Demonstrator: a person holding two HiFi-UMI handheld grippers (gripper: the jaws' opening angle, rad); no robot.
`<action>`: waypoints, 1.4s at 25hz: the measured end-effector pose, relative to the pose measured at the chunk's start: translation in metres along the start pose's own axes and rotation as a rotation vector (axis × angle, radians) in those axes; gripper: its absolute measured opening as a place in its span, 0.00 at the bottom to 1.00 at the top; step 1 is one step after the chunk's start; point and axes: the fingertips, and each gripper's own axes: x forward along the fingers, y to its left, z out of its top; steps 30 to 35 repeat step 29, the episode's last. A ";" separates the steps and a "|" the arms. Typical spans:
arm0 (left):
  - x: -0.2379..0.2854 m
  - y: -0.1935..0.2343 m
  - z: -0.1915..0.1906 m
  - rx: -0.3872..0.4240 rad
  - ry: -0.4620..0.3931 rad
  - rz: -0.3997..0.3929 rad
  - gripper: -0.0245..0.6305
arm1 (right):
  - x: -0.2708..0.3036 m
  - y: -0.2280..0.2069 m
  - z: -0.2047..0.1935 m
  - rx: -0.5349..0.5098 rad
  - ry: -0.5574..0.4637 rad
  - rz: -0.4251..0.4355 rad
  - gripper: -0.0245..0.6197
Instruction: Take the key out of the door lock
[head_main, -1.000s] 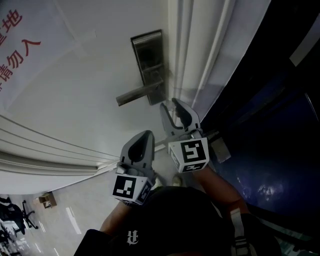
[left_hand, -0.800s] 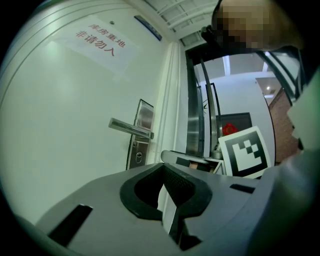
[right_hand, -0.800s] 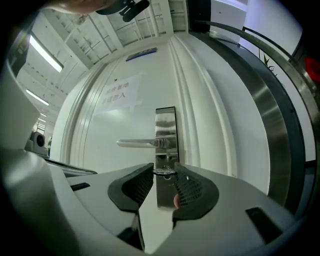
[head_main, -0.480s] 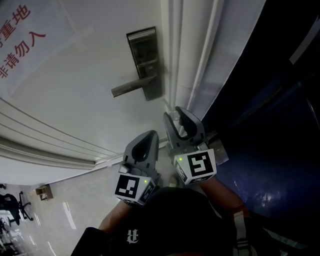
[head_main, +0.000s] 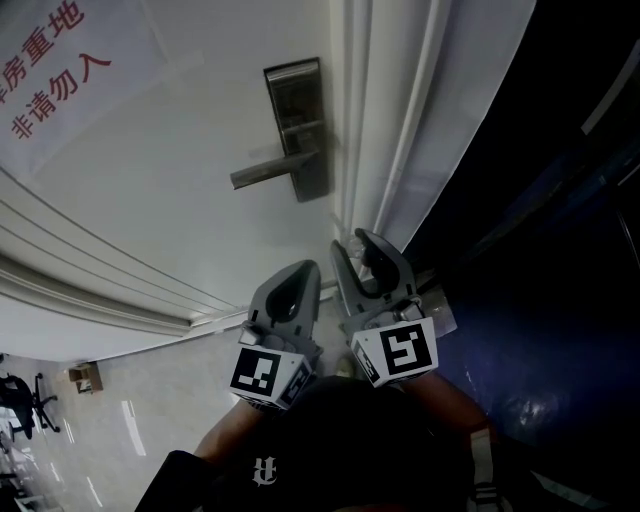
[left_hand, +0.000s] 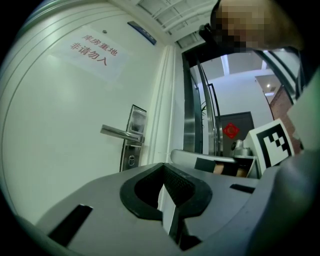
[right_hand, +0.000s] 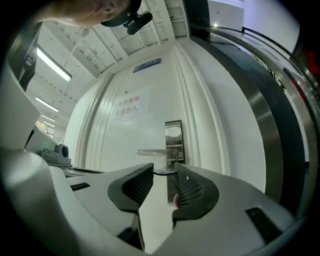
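Observation:
A steel lock plate (head_main: 298, 125) with a lever handle (head_main: 268, 170) sits on the white door (head_main: 170, 200). My right gripper (head_main: 352, 242) hangs below the plate, well apart from it. In the right gripper view a thin dark key (right_hand: 163, 171) bridges its jaw tips, pinched between them in front of the lock plate (right_hand: 173, 142). My left gripper (head_main: 298, 272) is beside the right one, lower left, shut and empty. From the left gripper view the keyhole (left_hand: 131, 160) under the handle (left_hand: 120, 133) shows no key.
A paper sign (head_main: 55, 60) with red characters hangs on the door's upper left. The white door frame (head_main: 385, 130) runs right of the lock, with a dark glass panel (head_main: 540, 250) beyond it. Glossy floor (head_main: 120, 420) lies at lower left.
My right gripper has drawn back from the bottom of the lock plate toward me. The left gripper has hardly moved.

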 end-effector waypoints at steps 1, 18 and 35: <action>0.000 0.001 0.001 0.001 -0.003 0.002 0.05 | 0.000 0.001 0.001 0.000 0.000 0.001 0.25; 0.006 0.007 0.000 -0.008 0.002 0.006 0.05 | 0.006 -0.001 -0.001 0.002 0.005 -0.008 0.25; 0.005 0.008 0.005 -0.009 -0.008 0.000 0.05 | 0.007 0.003 -0.002 0.001 0.004 -0.012 0.25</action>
